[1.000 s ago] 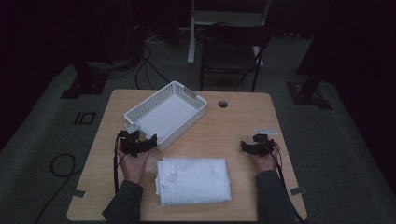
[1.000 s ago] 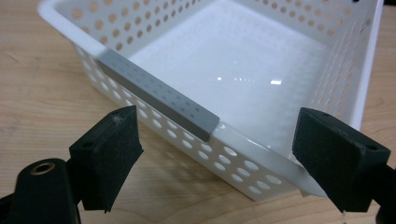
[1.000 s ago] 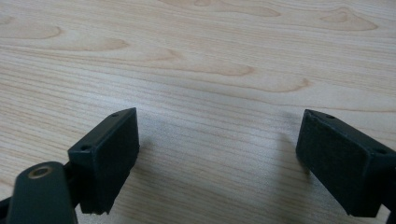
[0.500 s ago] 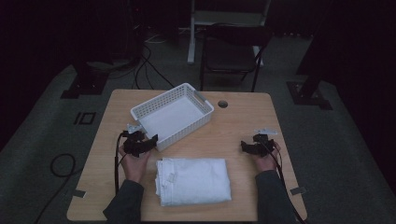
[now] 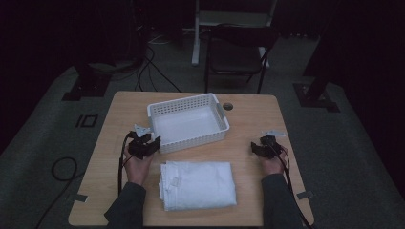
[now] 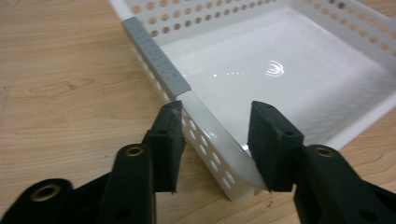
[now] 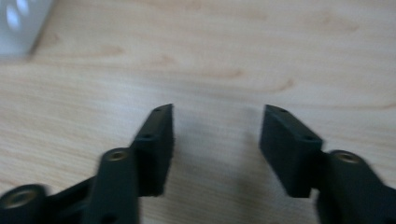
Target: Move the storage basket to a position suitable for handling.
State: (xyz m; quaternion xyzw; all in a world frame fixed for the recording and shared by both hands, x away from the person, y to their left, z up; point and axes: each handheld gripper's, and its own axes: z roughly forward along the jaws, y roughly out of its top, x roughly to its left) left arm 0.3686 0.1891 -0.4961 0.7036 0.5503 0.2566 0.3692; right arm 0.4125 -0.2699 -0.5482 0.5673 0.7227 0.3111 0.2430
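Both grippers' fingers gape, left [image 6: 215, 135] straddling the basket [image 5: 187, 123] wall, on a wooden table [image 5: 248, 119] in darkness.

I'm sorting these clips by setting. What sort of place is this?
Probably a lab or studio: a lone wooden table on grey carpet, cables trailing over the floor, black stand feet around it, a chair behind.

One white basket [image 5: 187, 123], one folded white cloth [image 5: 198, 184], two tongs: left tongs [image 5: 152, 144], right tongs [image 5: 256, 148].
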